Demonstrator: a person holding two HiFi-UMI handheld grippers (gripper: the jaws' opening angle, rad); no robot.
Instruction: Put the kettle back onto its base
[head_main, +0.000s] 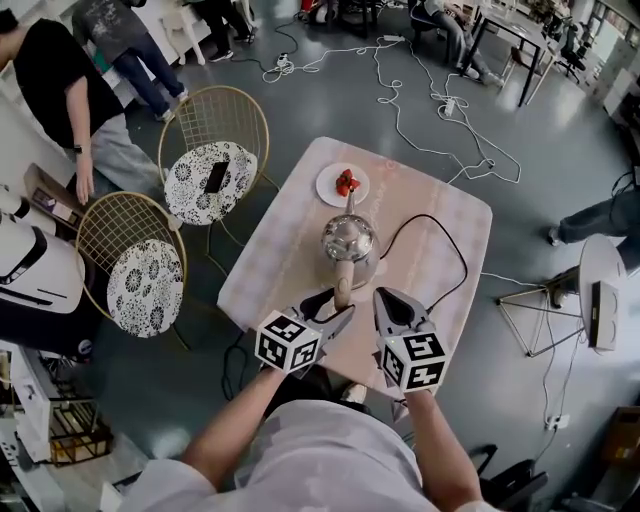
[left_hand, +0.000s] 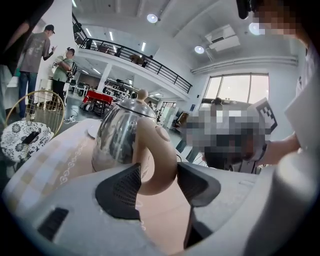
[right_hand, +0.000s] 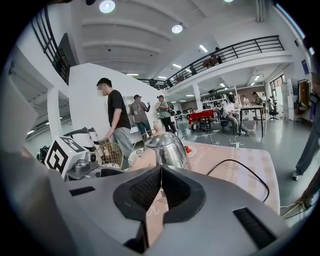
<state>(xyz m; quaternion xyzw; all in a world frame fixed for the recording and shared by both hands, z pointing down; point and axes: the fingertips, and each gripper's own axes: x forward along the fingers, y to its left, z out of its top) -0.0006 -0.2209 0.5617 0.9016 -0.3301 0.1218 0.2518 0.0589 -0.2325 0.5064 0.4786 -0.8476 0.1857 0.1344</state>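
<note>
It was a big open work hall, like a lab or shared office. White cables (head_main: 449, 104) lay over the grey floor (head_main: 330, 100), an upper gallery with a black railing (right_hand: 235, 50) ran around, people (right_hand: 116, 115) stood about, and desks (head_main: 520, 28) were at the far side.

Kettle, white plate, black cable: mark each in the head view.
kettle (head_main: 348, 240), head view, on its shiny body.
white plate (head_main: 328, 187), head view, on its bare left rim.
black cable (head_main: 425, 215), head view, top of its loop.
</note>
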